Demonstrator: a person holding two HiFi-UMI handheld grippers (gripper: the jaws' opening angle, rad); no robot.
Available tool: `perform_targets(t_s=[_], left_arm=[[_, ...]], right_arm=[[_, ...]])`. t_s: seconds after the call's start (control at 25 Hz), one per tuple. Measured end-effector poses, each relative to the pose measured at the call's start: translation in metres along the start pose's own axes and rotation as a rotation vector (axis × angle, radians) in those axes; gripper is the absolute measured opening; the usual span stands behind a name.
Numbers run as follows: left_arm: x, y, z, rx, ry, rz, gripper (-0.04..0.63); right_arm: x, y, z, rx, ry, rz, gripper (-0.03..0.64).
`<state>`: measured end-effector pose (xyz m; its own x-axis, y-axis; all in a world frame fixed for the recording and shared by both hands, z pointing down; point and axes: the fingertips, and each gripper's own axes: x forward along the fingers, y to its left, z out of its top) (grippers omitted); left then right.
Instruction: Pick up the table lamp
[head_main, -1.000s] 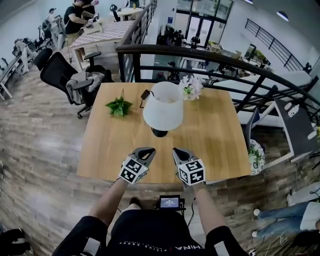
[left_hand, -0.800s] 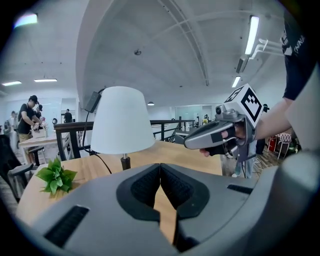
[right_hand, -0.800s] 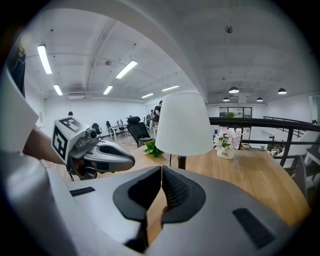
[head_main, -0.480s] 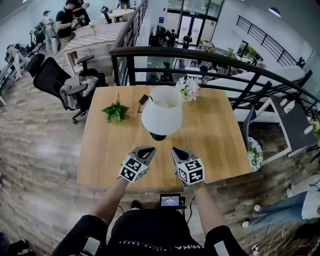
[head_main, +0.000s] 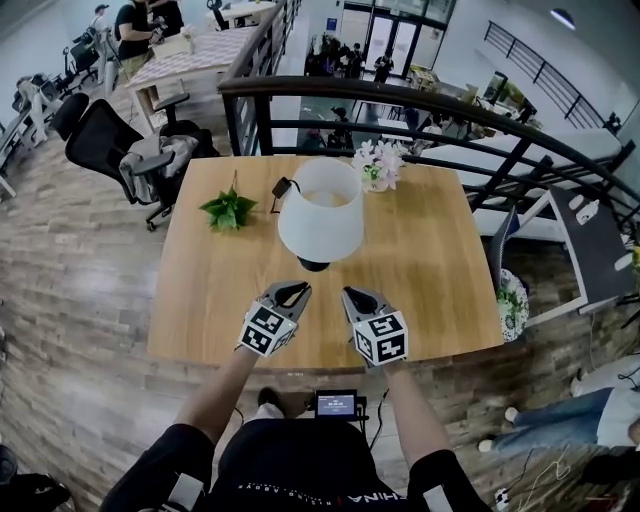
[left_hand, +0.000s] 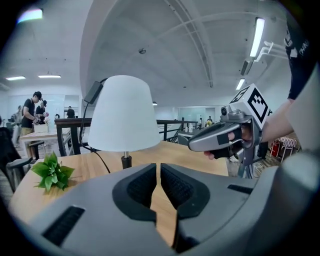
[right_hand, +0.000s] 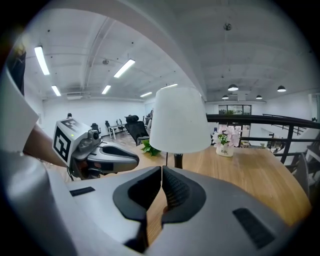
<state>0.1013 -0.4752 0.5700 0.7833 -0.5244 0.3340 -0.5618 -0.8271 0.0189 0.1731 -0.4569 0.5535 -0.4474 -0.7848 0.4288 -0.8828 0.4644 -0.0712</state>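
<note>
A table lamp with a white shade (head_main: 321, 210) and a dark stem and base stands upright mid-table on the wooden table (head_main: 430, 270). Its black cord runs back to a plug block (head_main: 281, 188). My left gripper (head_main: 291, 292) hovers over the near table edge, a little short of the lamp base and to its left, jaws shut and empty. My right gripper (head_main: 352, 297) hangs beside it to the right, also shut and empty. The left gripper view has the lamp (left_hand: 124, 115) ahead and the right gripper (left_hand: 220, 137) alongside. From the right gripper view the lamp (right_hand: 178, 121) stands just ahead.
A small green plant (head_main: 228, 210) lies at the table's left; a pot of pale flowers (head_main: 379, 165) stands at the back. A black railing (head_main: 480, 135) runs behind the table. An office chair (head_main: 125, 160) stands at the left, and people sit at a far table.
Both grippers have eased a little forward over the table toward the lamp base. The lamp has not moved, and both pairs of jaws stay shut.
</note>
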Motion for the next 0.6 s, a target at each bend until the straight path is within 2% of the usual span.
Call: perform_targets(t_s=[0.16, 0.2, 0.24, 0.28, 0.6], left_arm=[[0.021, 0.014, -0.004, -0.015, -0.010, 0.084, 0.022], [0.028, 0.017, -0.006, -0.023, -0.013, 0.101, 0.046], [0.035, 0.019, -0.008, -0.031, -0.014, 0.114, 0.121], [0.042, 0.022, -0.012, -0.039, -0.014, 0.128, 0.149], [0.089, 0.074, -0.031, -0.087, -0.090, 0.263, 0.169]], right_arm=[[0.009, -0.010, -0.002, -0.005, 0.002, 0.035, 0.029], [0.012, -0.013, -0.003, -0.010, 0.001, 0.043, 0.029], [0.015, -0.016, -0.003, -0.016, 0.000, 0.050, 0.029], [0.019, -0.019, -0.004, -0.024, 0.000, 0.055, 0.029], [0.061, -0.036, -0.005, -0.031, 0.007, 0.063, 0.029]])
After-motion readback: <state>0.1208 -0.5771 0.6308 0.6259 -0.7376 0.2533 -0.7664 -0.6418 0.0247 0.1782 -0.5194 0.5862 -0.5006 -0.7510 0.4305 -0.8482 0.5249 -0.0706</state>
